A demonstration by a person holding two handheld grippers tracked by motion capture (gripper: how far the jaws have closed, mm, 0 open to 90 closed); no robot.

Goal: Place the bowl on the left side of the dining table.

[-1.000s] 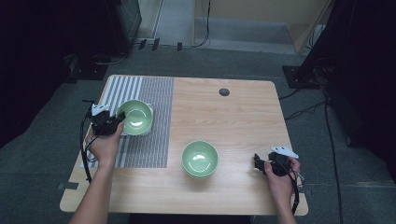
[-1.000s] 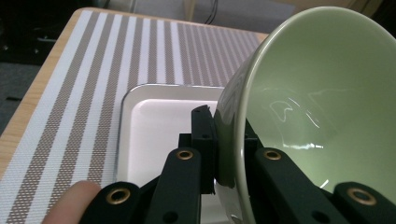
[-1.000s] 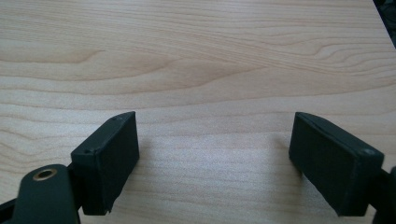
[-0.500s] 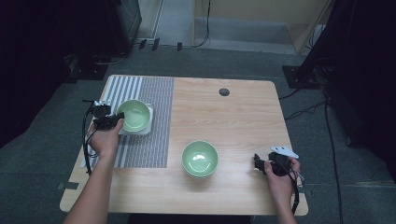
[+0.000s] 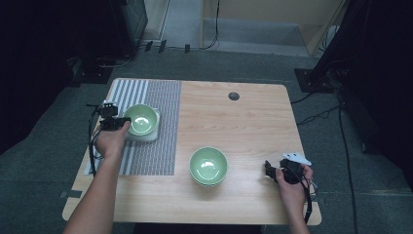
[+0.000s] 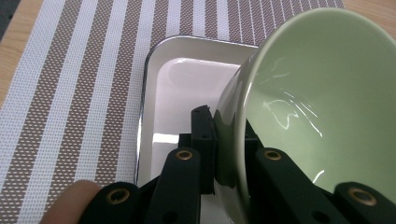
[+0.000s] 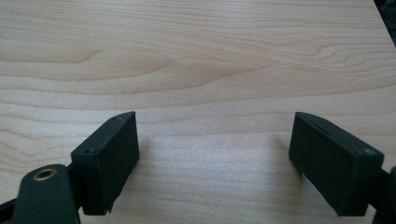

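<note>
left hand-held gripper (image 6: 229, 154) pinching green bowl (image 6: 322, 102) rim over white tray (image 6: 154, 70) | right hand-held gripper (image 7: 215, 163) spread, bare tabletop (image 7: 196, 56)

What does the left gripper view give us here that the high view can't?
Left gripper view: the left gripper pinches the rim of the green bowl, one jaw inside and one outside, tilting it over the white tray. High view: a second green bowl on bare wood and the right gripper, apart from it. Both: bowl, tray, striped mat.
</note>
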